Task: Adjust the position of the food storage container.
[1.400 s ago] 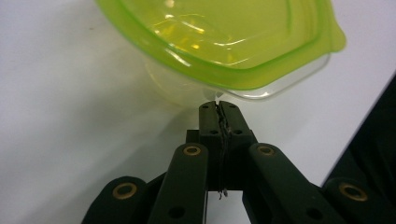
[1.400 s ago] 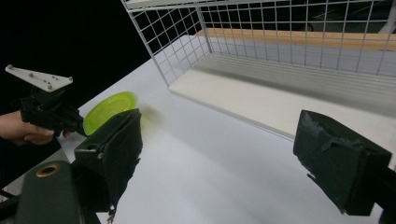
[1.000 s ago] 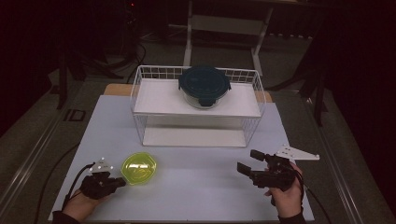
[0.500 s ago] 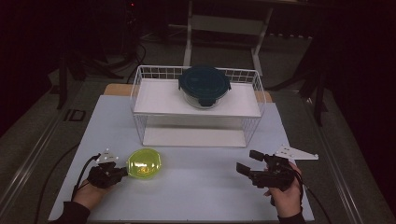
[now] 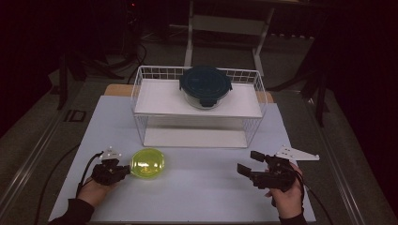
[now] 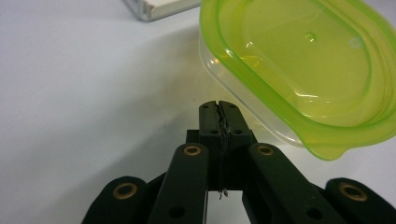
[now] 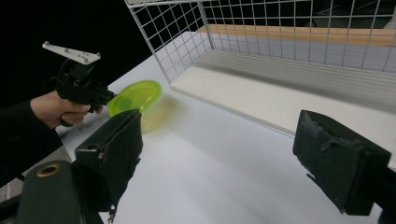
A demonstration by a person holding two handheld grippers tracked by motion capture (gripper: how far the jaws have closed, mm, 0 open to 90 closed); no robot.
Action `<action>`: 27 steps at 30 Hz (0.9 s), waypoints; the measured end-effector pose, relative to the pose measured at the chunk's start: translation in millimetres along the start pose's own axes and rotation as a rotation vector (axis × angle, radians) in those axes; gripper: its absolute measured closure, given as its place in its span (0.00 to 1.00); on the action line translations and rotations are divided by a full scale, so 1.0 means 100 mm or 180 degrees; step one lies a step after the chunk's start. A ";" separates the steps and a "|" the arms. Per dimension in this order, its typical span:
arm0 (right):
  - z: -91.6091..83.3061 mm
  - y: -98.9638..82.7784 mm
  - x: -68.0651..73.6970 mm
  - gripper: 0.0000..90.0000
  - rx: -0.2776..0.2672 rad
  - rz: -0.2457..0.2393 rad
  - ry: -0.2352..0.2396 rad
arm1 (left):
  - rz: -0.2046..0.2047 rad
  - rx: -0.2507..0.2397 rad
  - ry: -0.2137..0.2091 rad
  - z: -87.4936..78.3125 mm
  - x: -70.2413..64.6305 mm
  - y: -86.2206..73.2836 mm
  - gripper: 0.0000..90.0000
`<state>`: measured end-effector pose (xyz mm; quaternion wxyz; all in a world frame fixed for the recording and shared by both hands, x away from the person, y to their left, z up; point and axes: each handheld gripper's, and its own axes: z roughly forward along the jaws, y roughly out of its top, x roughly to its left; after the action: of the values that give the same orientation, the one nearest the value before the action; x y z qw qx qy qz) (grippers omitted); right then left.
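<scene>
High view: the table [image 5: 197,197] is taken up at twelve o'clock by a wire rack [image 5: 199,110] bearing a dark lidded bowl [image 5: 205,86]. At eight o'clock a green-lidded container [image 5: 147,162] is nudged sideways by the left gripper [image 5: 123,169], jaws pressed together and empty. Contact is best kept low on the wall, so tipping is avoided. The right gripper [image 5: 248,163] waits at four o'clock, jaws wide, holding nothing.

Dim, dark surroundings; lit tabletop; near foreground blurred.
</scene>
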<state>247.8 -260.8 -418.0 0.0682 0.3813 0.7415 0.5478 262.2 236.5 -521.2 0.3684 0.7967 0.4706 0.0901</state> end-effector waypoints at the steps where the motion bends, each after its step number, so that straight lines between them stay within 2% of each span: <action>1: 0.00 0.00 0.00 0.17 0.0003 -0.0005 0.0000 | 0.0012 0.0009 -0.0012 0.02 -0.01 0.02 0.98; 9: 0.02 -0.01 0.00 0.17 0.0022 0.0005 0.0023 | 0.0116 0.0055 -0.0077 0.16 -0.12 0.14 0.98; 15: 0.02 0.00 0.01 0.17 0.0033 0.0010 0.0052 | 0.0224 0.0113 -0.0142 0.33 -0.26 0.27 0.98; 23: 0.01 -0.02 0.01 0.17 0.0035 0.0005 0.0032 | 0.0289 0.0164 -0.0218 0.45 -0.37 0.36 0.98; 27: 0.00 -0.03 0.00 0.17 0.0032 -0.0015 0.0003 | 0.0368 0.0186 -0.0253 0.51 -0.45 0.42 0.98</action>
<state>245.8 -261.2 -420.7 0.0672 0.3797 0.7452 0.5441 291.5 162.1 -520.0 0.3575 0.8359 0.4113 0.0658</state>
